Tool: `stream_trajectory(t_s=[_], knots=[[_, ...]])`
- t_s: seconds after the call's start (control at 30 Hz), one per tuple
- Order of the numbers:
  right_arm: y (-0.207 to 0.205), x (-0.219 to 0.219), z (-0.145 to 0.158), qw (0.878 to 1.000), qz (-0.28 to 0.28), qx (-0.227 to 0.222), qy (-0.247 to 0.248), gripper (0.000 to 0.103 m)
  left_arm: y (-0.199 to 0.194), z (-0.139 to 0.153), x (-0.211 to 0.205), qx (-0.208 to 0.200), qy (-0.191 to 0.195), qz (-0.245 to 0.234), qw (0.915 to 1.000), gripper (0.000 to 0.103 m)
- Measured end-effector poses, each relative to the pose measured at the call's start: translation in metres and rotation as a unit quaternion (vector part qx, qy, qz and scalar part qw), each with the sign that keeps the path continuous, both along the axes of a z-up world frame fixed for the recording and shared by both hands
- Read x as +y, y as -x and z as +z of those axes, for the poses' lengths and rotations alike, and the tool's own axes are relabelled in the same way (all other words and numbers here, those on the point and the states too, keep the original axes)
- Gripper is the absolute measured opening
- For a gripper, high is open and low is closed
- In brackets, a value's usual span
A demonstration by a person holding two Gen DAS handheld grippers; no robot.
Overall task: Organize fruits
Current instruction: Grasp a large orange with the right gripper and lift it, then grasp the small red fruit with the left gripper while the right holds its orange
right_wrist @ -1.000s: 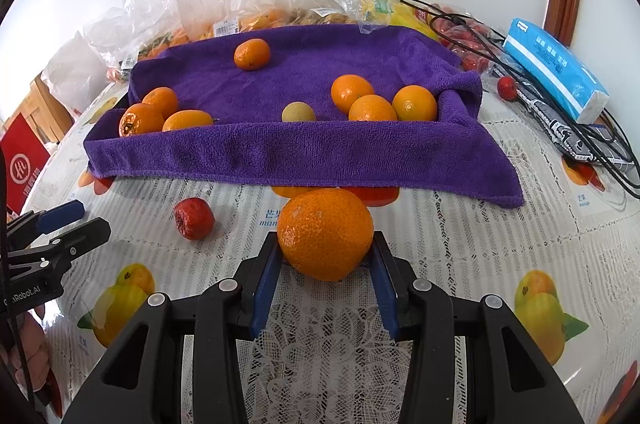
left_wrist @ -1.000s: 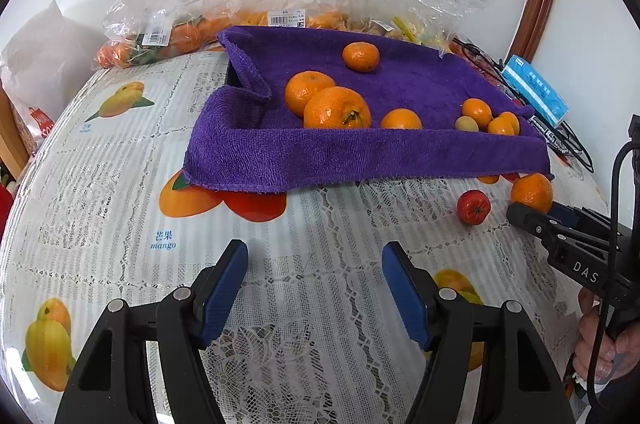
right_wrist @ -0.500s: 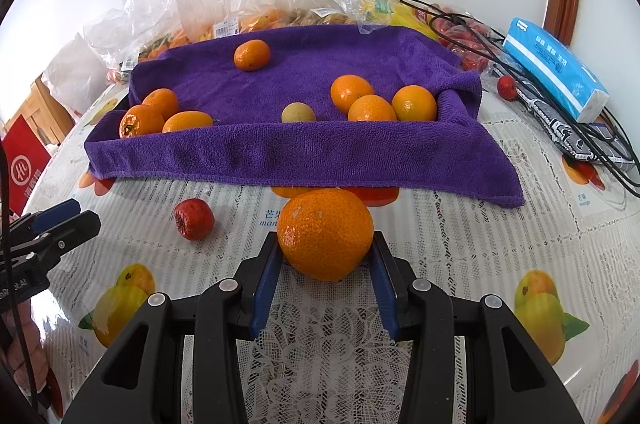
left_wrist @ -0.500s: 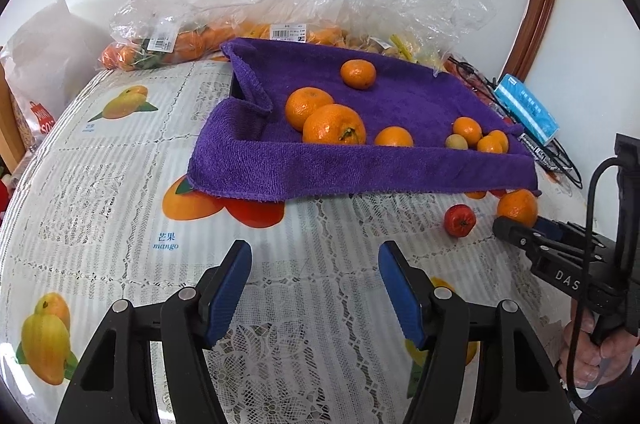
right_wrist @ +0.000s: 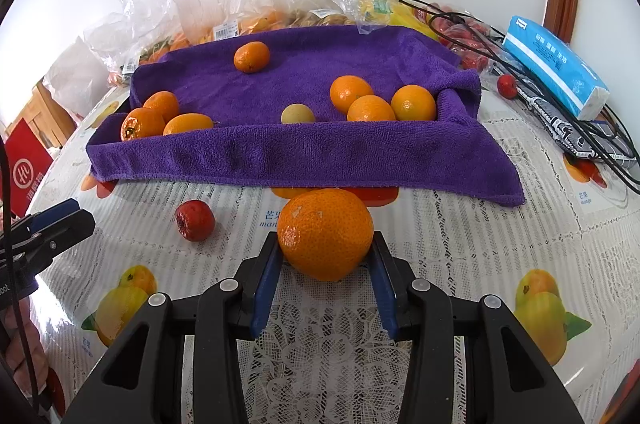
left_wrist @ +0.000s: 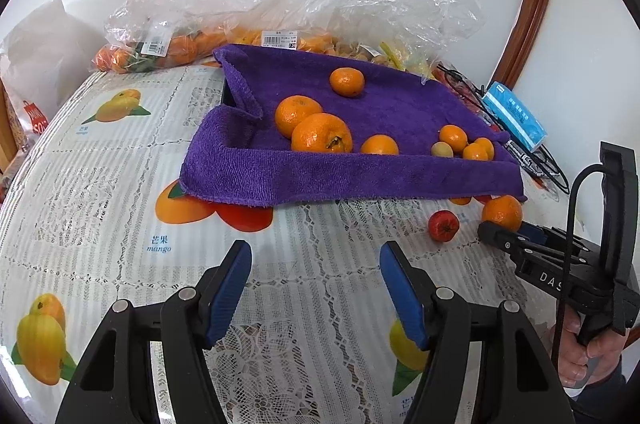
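Note:
My right gripper (right_wrist: 325, 256) is shut on a large orange (right_wrist: 325, 234), held just above the tablecloth in front of the purple towel-lined tray (right_wrist: 320, 155). The tray holds several oranges (right_wrist: 412, 102) and a small yellow-green fruit (right_wrist: 298, 113). A small red fruit (right_wrist: 195, 220) lies on the cloth left of the held orange. My left gripper (left_wrist: 316, 264) is open and empty over the tablecloth, short of the tray (left_wrist: 320, 175). In the left wrist view the right gripper (left_wrist: 505, 228) with its orange (left_wrist: 502, 212) and the red fruit (left_wrist: 443, 225) are at the right.
Plastic bags of fruit (left_wrist: 280, 3) lie behind the tray by the wall. A blue tissue pack (right_wrist: 554, 65), black cables (right_wrist: 600, 143) and a small red fruit (right_wrist: 507, 85) are at the right. A red bag (right_wrist: 28, 171) is off the table's left edge.
My left gripper has drawn back and shifted left, so the tray looks smaller and farther right. My right gripper still holds the orange in about the same place.

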State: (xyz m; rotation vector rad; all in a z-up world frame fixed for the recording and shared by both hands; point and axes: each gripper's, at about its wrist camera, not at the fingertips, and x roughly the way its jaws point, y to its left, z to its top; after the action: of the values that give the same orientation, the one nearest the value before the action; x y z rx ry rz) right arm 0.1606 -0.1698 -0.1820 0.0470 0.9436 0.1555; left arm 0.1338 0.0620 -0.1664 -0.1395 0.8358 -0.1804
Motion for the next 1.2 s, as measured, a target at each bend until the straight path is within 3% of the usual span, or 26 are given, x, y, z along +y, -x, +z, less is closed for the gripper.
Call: stream_trajectory(t_s=[0.13,0.43,0.77,0.97,1.2], knots=[[0.001,-0.001,0.001,1.0,-0.003,-0.003,-0.005,0.042,-0.001,-0.002,0.003,0.009,0.021,-0.006,0.9997,0.065],[0.012,0.001,0.009,1.0,0.019,-0.023,0.005,0.042,-0.002,-0.005,-0.002,0.018,0.015,-0.015,0.9996,0.065],[0.031,-0.03,0.019,0.999,0.002,-0.038,-0.011,0.042,-0.006,-0.009,-0.031,0.049,0.048,-0.062,0.9957,0.069],[0.042,-0.059,0.021,0.999,-0.018,-0.045,-0.016,0.042,-0.017,-0.011,-0.07,0.048,0.028,-0.086,0.9948,0.068],[0.053,-0.084,0.023,0.998,-0.028,-0.058,-0.007,0.042,-0.032,-0.014,-0.106,0.028,-0.037,-0.07,0.9965,0.06]])
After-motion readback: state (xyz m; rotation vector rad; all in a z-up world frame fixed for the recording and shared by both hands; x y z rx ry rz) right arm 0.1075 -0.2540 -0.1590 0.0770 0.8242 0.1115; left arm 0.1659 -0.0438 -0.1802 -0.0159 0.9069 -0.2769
